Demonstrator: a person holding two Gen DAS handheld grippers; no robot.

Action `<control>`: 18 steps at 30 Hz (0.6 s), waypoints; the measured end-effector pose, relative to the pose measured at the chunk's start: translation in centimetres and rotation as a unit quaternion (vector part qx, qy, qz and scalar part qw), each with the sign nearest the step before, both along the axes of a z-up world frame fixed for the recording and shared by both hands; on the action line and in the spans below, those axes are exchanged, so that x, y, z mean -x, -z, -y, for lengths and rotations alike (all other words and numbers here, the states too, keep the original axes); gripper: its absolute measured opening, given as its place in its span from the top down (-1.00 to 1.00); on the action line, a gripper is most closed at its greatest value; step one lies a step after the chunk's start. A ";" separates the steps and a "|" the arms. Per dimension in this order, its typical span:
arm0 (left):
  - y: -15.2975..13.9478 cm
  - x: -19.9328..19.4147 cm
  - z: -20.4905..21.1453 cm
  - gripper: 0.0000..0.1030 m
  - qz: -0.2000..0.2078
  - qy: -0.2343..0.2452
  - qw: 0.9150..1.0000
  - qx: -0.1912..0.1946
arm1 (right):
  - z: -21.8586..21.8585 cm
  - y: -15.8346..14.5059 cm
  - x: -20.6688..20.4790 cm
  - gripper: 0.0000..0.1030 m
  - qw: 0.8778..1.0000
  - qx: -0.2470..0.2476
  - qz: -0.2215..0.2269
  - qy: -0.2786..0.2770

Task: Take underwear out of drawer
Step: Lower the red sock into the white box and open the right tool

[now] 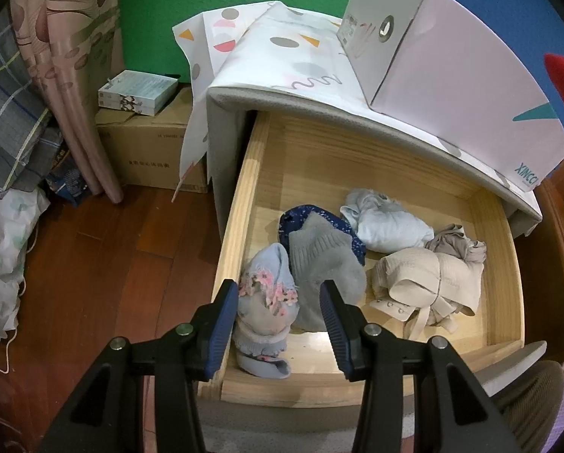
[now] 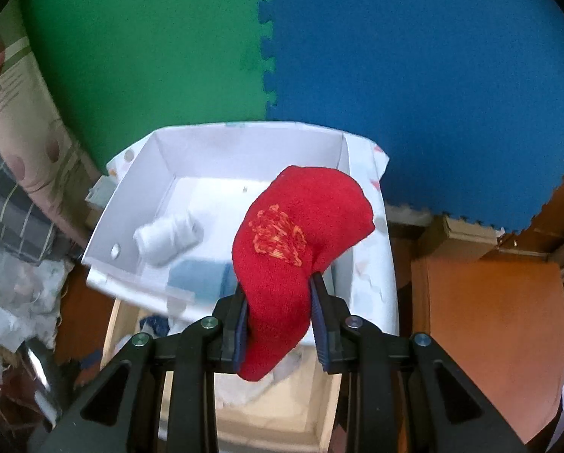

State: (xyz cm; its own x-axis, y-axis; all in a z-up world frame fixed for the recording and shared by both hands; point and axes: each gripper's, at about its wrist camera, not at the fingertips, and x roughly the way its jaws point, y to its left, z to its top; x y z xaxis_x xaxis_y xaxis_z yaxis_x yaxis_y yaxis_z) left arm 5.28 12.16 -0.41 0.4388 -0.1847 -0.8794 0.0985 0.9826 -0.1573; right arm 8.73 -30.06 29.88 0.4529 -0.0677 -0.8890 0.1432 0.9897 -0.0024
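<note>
Underwear lay bundled in the drawer [image 1: 501, 302], which stood pulled out of a cabinet [image 1: 225, 143] draped in a patterned cloth [image 1: 282, 60]: a white roll [image 1: 387, 222] toward the drawer's back, a beige bra [image 1: 429, 283] at its right side, a navy piece [image 1: 319, 219] under a grey sock [image 1: 323, 264] near the middle, and a pale floral piece [image 1: 263, 294] against the drawer's left wall. The left gripper [image 1: 280, 294] hung over the drawer's front with its fingers [image 1: 221, 321] partly apart and nothing pressed between them, the floral piece and the grey sock showing in the gap below; it seemed parked there to leave room for the other hand. The right gripper [image 2: 280, 294] had its fingers [image 2: 319, 313] clamped on a red garment [image 2: 293, 241] with orange stitching, gripped at its lower part so the rest stood up ahead of them, above the drawer and just before a white box [image 2: 138, 207]. That box sat on the cabinet above the drawer and already held a white roll [image 2: 168, 236], so it looked like the place for removed pieces, and the red one was probably bound there. Dark wood floor [image 1: 104, 264] ran left of the drawer, with a carton [image 1: 149, 151], curtains [image 1: 70, 56] and bedding beyond; green and blue foam mats [image 2: 395, 75] covered the wall behind.
</note>
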 end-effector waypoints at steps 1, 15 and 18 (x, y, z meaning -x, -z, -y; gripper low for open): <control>0.0 0.0 0.0 0.11 0.000 0.000 1.000 0.000 | 0.0 0.4 -1.2 0.50 1.000 0.007 -0.001 0.003; 0.0 -0.2 -0.1 0.11 0.002 0.003 1.000 0.005 | -0.3 9.9 -6.0 0.44 0.997 0.012 -0.074 0.027; 0.1 -0.2 0.1 0.11 0.000 0.006 1.000 0.001 | -0.4 10.4 -5.7 0.30 0.996 0.019 -0.078 0.023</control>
